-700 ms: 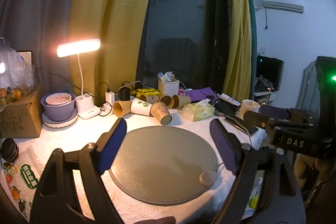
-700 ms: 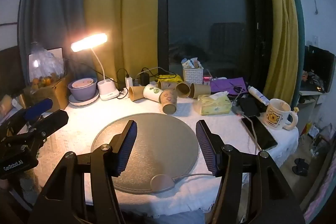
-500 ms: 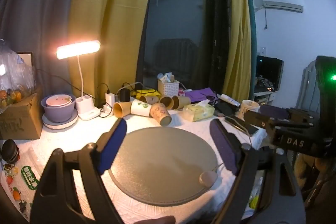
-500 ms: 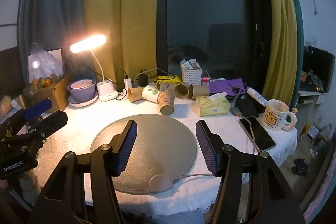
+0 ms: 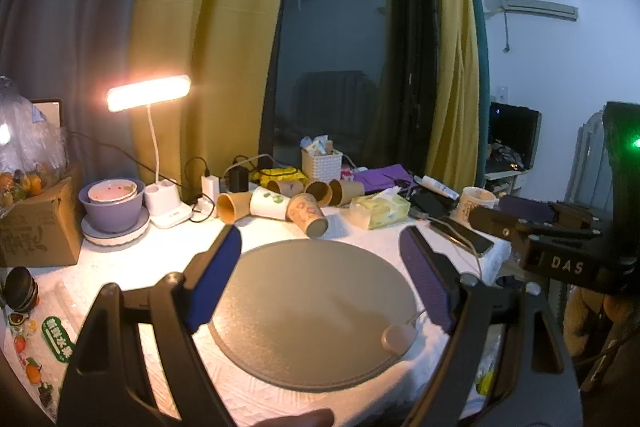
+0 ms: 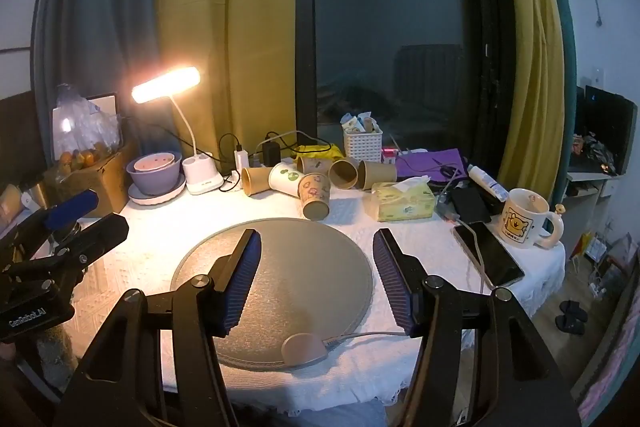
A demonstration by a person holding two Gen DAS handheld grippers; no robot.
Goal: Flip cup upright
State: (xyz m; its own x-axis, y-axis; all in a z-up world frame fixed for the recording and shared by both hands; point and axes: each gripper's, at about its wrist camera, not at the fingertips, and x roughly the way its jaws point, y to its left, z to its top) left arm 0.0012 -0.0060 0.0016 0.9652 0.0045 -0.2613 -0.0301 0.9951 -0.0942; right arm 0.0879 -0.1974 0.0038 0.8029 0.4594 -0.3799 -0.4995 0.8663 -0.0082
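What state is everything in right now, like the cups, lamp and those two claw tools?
Left gripper: open, empty.
Right gripper: open, empty.
Paper cups: lying on their sides.
Desk lamp: lit.
Mug: upright.
Tissue box: tissue sticking out.

Round grey mat (image 6: 280, 267): bare surface, open to approach from the near edge; small puck (image 6: 302, 347) with cable on its near rim. Beyond the mat: tipped paper cups (image 6: 316, 193), tissue pack (image 6: 402, 203). Right of the mat: phone (image 6: 490, 259), mug (image 6: 524, 219). Left beyond the mat: lamp base (image 6: 202, 173), bowls (image 6: 154, 173).
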